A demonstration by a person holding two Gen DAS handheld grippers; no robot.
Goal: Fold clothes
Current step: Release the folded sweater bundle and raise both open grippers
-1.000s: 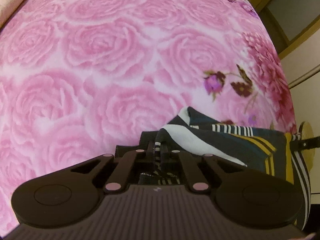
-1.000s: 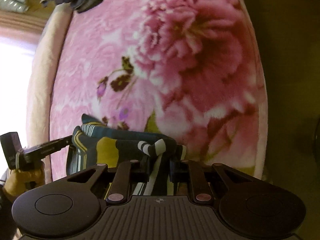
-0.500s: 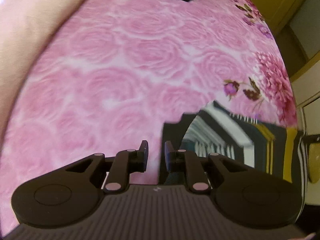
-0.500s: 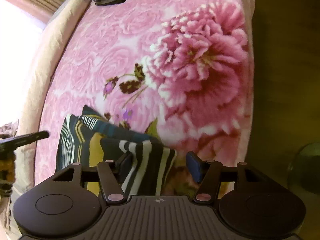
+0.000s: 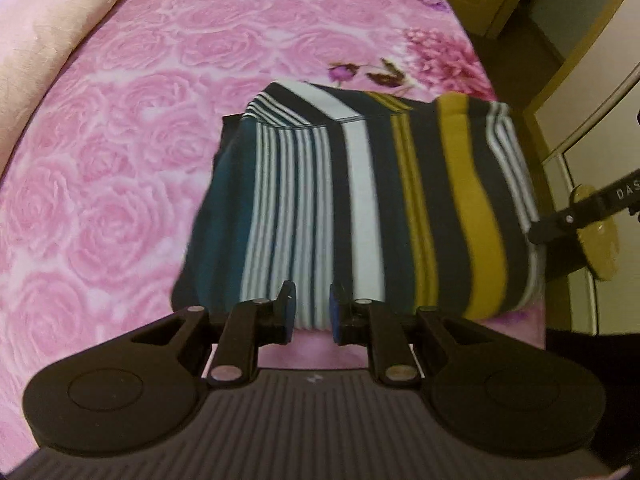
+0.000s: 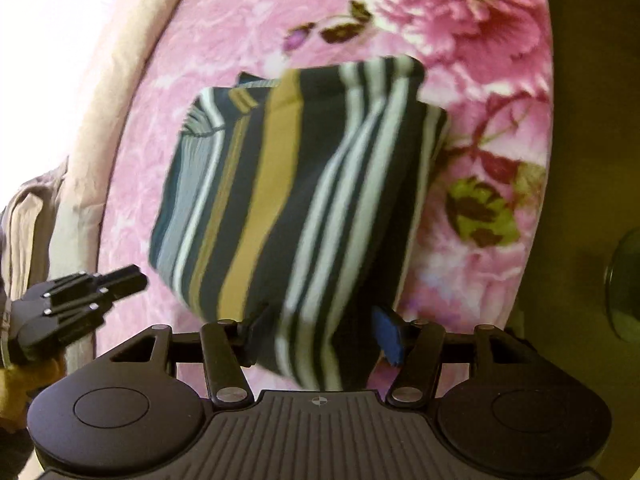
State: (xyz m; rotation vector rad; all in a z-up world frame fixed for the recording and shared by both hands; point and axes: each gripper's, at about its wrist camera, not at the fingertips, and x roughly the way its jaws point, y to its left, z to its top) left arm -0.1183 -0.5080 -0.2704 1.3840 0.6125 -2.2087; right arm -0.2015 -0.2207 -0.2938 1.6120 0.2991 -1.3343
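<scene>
Left wrist view: the left gripper (image 5: 312, 312) hangs slightly parted and empty over the folded striped garment (image 5: 360, 208) on the pink floral blanket (image 5: 120, 160); the right gripper (image 6: 320, 328) stands wide, released; the fold looks done; next, probably setting it aside.

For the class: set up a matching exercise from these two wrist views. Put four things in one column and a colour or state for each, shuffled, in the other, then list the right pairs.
Things:
1. folded garment
2. blanket
3. left gripper
4. right gripper

Descriptions:
A. pink with roses
B. jaws wide apart, cloth between
C. dark blue, white and mustard stripes
D. jaws a narrow gap apart, nothing held

Pairs: 1-C, 2-A, 3-D, 4-B
</scene>
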